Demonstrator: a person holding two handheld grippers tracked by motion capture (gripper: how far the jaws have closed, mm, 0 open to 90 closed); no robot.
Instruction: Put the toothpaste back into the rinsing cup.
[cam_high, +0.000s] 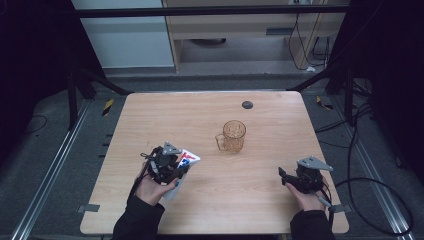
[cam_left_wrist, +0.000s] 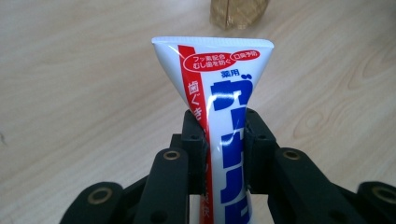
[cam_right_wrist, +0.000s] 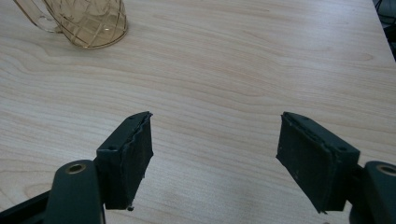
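Pick-up appears done: the left tongs (cam_high: 176, 172) are clamped on the toothpaste tube (cam_left_wrist: 224, 93), held near-left of the amber mug (cam_high: 232, 136) over the bench (cam_high: 260, 200). The right tongs (cam_right_wrist: 215, 158) stand wide apart, gripping nothing, near-right of the mug; judged remaining is placing the tube, probably into the mug.

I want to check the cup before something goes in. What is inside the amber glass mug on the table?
The amber glass mug looks empty: in the high view its patterned wall and bottom show through the mouth, with nothing standing in it. The picture is too small to rule out a small thing or clear liquid.
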